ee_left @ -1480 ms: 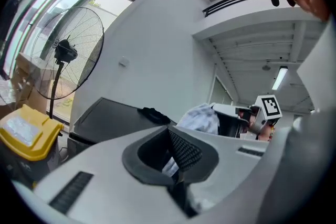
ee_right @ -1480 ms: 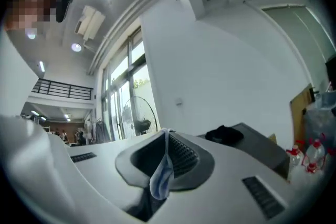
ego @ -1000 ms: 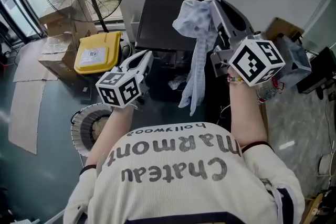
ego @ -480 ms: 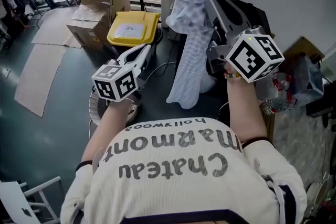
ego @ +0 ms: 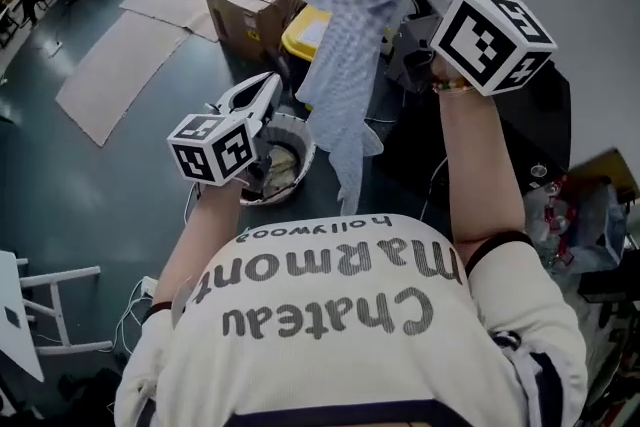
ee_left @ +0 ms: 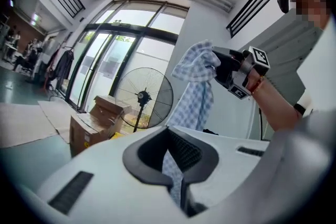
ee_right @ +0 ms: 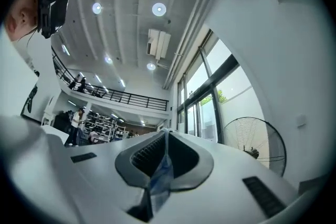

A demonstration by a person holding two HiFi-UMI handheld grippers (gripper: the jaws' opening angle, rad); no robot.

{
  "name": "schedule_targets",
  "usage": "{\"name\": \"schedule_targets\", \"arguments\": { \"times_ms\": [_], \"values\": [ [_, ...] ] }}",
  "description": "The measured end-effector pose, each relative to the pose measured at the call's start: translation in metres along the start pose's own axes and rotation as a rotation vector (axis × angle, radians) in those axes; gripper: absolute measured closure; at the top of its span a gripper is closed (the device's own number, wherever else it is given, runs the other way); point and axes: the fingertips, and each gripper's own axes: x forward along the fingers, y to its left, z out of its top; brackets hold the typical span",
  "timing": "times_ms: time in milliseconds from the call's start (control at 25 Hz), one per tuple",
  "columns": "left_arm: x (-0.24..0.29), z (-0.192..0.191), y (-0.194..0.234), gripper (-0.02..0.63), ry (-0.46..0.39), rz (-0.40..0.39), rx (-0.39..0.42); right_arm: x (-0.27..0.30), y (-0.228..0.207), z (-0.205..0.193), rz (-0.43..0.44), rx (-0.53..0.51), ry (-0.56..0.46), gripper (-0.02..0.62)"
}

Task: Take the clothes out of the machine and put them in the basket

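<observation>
One checked garment (ego: 345, 65) in the right hand-held gripper (ee_right: 167, 134), near the basket (ego: 303, 137)

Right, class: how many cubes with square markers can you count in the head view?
2. One cube rides on the left tool, low at left near the basket; the other rides on the right tool, raised at upper right, gripping the checked cloth. None seems hidden.

head view | basket (ego: 305, 147): part hidden behind left tool (ego: 268, 85) | right tool (ee_right: 165, 136) tips: buried in cloth (ego: 345, 35)
</observation>
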Motion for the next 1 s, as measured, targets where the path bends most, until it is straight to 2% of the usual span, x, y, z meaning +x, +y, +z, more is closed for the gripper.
{"name": "schedule_targets", "arguments": {
  "times_ms": [160,520,800,1000],
  "values": [
    [-0.041,0.004,0.038,0.598,-0.031,0.11,-0.009,0.054,0.034,0.006,0.111,0.027,-0.029,0.554],
    [-0.149,0.01,0.108,0.598,-0.091,0.28,-0.026,0.164,0.132,0.005,0.271,0.034,-0.003,0.555],
    [-0.185,-0.013,0.145,0.598,-0.106,0.387,-0.069,0.189,0.174,-0.09,0.401,0.096,0.123,0.554],
    [-0.194,-0.012,0.173,0.598,-0.132,0.494,-0.104,0.204,0.168,-0.158,0.459,0.123,0.205,0.554]
  ]
}}
